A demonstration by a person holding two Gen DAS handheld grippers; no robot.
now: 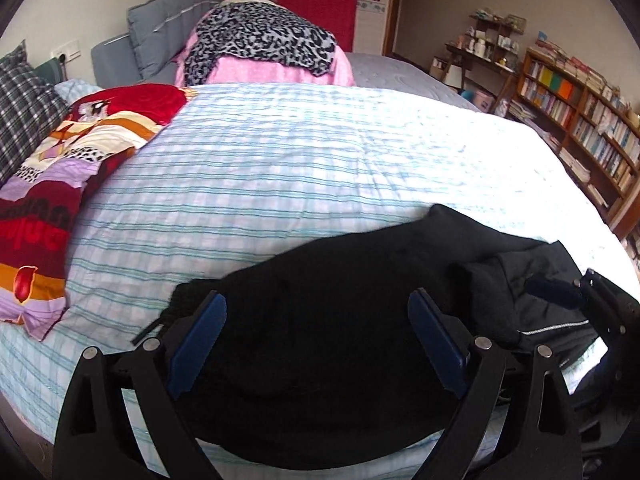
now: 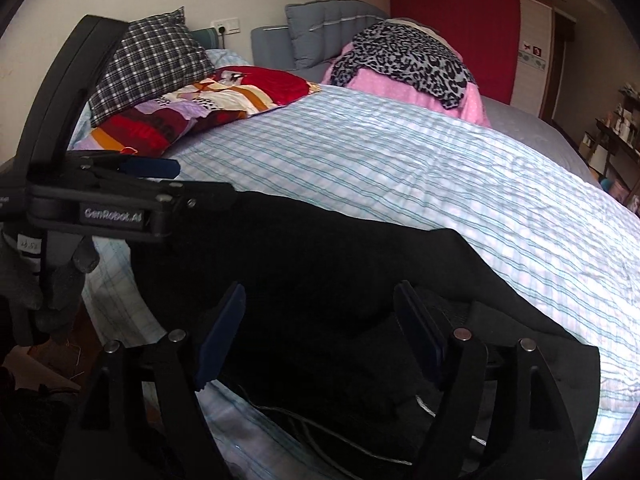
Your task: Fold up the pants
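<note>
Here, black pants (image 1: 332, 320) lie bunched along the near edge of a bed covered by a pale blue checked sheet (image 1: 280, 168). The left gripper (image 1: 318, 314) hovers over the dark fabric with its blue-padded jaws spread wide, holding nothing. The right gripper (image 2: 320, 304), further right, is likewise wide and holding nothing above the pants (image 2: 320, 264). Further back at left rest a red patterned quilt (image 1: 80, 140) and a plaid pillow (image 2: 148, 60). Farthest, a leopard-print garment (image 1: 260, 40) tops a pink pile. A bookshelf (image 1: 580, 120) stands at far right.
</note>
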